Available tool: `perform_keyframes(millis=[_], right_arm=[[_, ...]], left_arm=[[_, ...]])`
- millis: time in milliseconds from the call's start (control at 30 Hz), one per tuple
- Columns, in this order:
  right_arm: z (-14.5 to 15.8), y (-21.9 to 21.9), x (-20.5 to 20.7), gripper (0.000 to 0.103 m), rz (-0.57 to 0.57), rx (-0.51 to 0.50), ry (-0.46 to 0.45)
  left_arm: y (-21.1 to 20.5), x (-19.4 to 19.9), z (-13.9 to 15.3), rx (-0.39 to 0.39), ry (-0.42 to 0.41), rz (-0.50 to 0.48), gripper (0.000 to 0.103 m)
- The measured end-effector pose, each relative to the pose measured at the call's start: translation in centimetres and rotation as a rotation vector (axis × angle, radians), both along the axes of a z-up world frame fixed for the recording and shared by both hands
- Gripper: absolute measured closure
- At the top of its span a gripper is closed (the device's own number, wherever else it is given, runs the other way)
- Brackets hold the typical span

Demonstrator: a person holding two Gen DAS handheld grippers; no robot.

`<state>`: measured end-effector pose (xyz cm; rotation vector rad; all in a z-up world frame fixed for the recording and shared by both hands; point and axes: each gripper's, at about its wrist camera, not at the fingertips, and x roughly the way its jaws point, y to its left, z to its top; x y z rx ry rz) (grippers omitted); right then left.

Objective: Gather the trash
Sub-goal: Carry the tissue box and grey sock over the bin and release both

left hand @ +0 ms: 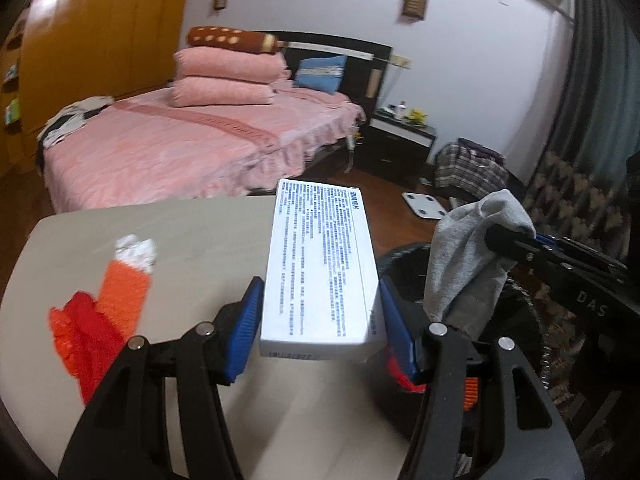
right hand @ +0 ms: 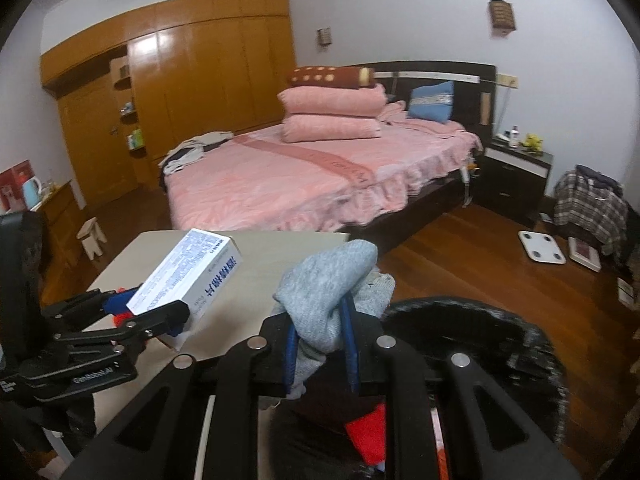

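Left wrist view: the left hand-held gripper [left hand: 320,320] occupies the lower centre of the frame, its blue pads closed against the two long sides of a white carton [left hand: 320,268] printed with dense text. The carton is held clear above the beige bench [left hand: 192,232], its far end pointing to the upper centre of the frame. At lower left an orange, red and white knitted item [left hand: 108,300] lies flat on the bench. At right, the right hand-held gripper [left hand: 500,240] enters from the right edge, its tips buried in a bunched grey sock [left hand: 468,264]. The sock hangs over the black bin [left hand: 400,256], whose dark rim shows just right of the bench edge.

Right wrist view: the right hand-held gripper [right hand: 320,336] fills the lower centre, its blue pads drawn nearly together and pinching the grey sock [right hand: 328,288], which bulges up and out between them. The black bin [right hand: 520,344] lies at lower right, below and beside the sock; a red scrap [right hand: 368,432] shows beneath the gripper, though whether it lies inside the bin cannot be told. At left the left hand-held gripper [right hand: 160,312] clamps the white carton [right hand: 188,272] above the bench [right hand: 256,264]. A pink bed [right hand: 304,176], wooden wardrobe [right hand: 192,80] and wooden floor [right hand: 480,256] fill the background.
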<state>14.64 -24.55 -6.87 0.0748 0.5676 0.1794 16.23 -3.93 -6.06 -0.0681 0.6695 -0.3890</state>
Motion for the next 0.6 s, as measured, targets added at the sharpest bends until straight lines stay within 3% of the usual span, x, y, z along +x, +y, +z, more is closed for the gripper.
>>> perform_keyframes(millis=[600], right_arm=[[-2.4, -9.7, -3.1, 0.084, -0.196, -0.039, 0.058]], left_arm=[[-12.0, -0.3, -1.8, 0.024, -0.007, -0.257, 0.047]])
